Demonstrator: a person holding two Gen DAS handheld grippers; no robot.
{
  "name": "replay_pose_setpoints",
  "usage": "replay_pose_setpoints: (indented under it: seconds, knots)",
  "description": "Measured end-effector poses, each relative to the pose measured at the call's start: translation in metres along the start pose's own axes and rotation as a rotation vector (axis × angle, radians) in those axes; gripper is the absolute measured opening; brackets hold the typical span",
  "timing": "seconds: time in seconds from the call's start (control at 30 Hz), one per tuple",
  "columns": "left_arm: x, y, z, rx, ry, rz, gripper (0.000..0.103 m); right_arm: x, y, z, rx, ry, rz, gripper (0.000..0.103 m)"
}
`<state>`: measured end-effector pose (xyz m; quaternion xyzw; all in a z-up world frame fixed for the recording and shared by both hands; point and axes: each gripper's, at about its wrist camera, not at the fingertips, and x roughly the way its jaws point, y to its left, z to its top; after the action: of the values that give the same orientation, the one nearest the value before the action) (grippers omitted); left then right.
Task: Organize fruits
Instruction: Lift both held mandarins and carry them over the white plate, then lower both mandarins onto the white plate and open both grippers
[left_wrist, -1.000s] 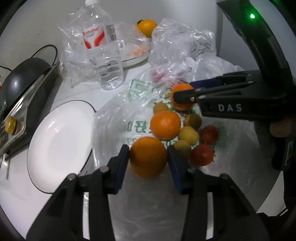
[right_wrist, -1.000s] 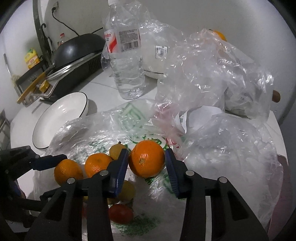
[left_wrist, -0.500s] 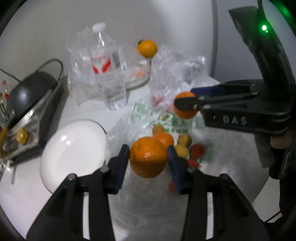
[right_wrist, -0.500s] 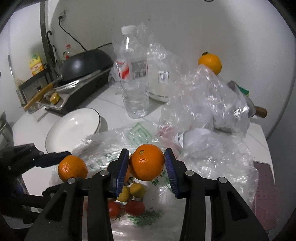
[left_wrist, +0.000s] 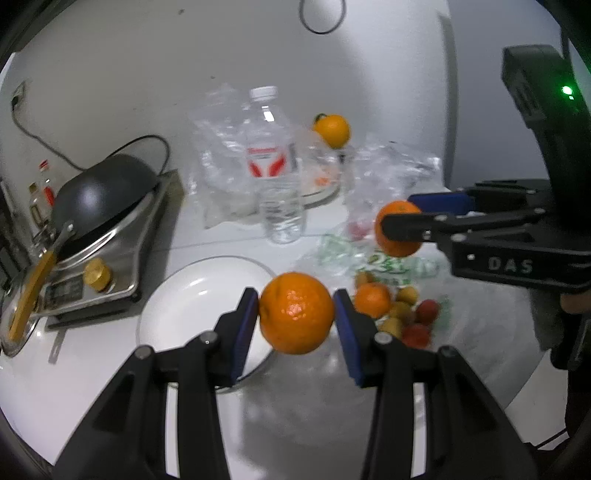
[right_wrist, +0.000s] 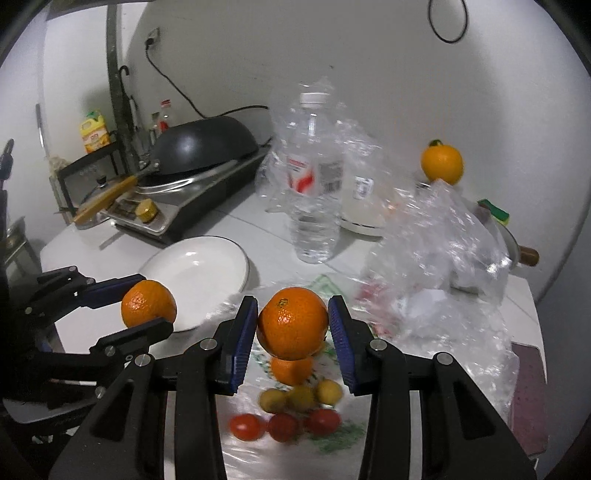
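Round dimpled oranges (left_wrist: 296, 312), glossy white plate (left_wrist: 192, 295)

Two close wrist views over plate (left_wrist: 207, 295)

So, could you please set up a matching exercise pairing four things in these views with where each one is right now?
Things:
1. white plate
2. water bottle
3. red tomatoes
4. black wok

Places:
A. on the printed plastic bag
B. on the stove
C. upright, behind the plate
D. bare, beside the stove

Pairs: 1-D, 2-C, 3-A, 4-B
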<state>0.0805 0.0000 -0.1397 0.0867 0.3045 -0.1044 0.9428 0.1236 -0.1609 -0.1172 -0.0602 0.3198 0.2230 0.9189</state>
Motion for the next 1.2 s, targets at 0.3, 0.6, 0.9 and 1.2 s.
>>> replay_pose_setpoints:
  seconds: [0.3,0.6,0.9,1.2]
  knots:
    - [0.002,0.047,-0.018,-0.054,0.010,0.042,0.043,0.017,0.040,0.015,-0.038,0.011,0.027,0.042]
    - [0.029,0.084,-0.028,-0.104,0.064,0.075,0.043,0.053,0.069,0.038,-0.047,0.040,0.073,0.039]
    - [0.061,0.108,-0.038,-0.144,0.125,0.104,0.043,0.104,0.089,0.054,-0.031,0.083,0.102,0.020]
    - [0.073,0.122,-0.038,-0.155,0.138,0.125,0.043,0.124,0.091,0.047,-0.048,0.131,0.101,0.020]
